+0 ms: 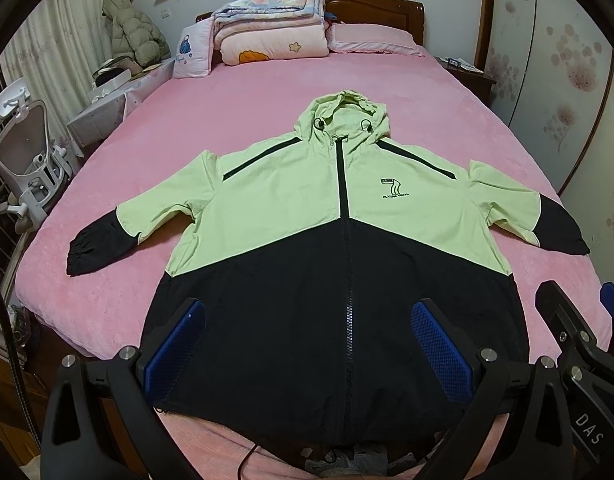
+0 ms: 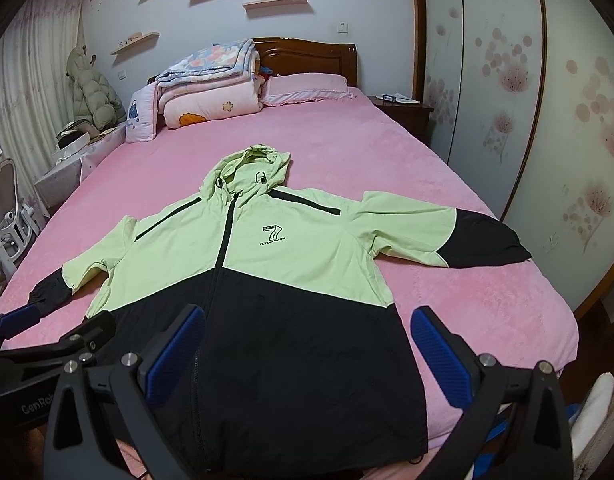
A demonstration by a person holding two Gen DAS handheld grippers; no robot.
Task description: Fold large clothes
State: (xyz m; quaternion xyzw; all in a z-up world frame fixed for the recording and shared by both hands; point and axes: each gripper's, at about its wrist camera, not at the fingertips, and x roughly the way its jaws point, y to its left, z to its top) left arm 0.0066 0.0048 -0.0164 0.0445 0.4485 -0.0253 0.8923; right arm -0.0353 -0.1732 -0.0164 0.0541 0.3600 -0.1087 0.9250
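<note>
Spread flat, zipped, front up on the pink bed [image 1: 235,120]: a green-and-black hooded jacket [image 1: 307,208], long axis running 6 to 12 o'clock, hem nearest, hood [image 1: 345,116] farthest; hovering over the hem with jaws wide apart and nothing between them, the left gripper [image 1: 307,344] astride the zip, the right gripper [image 2: 307,344] over the right half of the black panel; sleeves out sideways, left sleeve [image 1: 103,240] at 9 o'clock, right sleeve [image 2: 467,236] at 2 o'clock, each probably nearer its own side's gripper; well apart at 12 o'clock, stacked quilts [image 1: 271,24] and pillow [image 1: 371,38]; nothing lying between grippers and cloth; off the bed at 9 o'clock, an office chair [image 1: 27,160].
</note>
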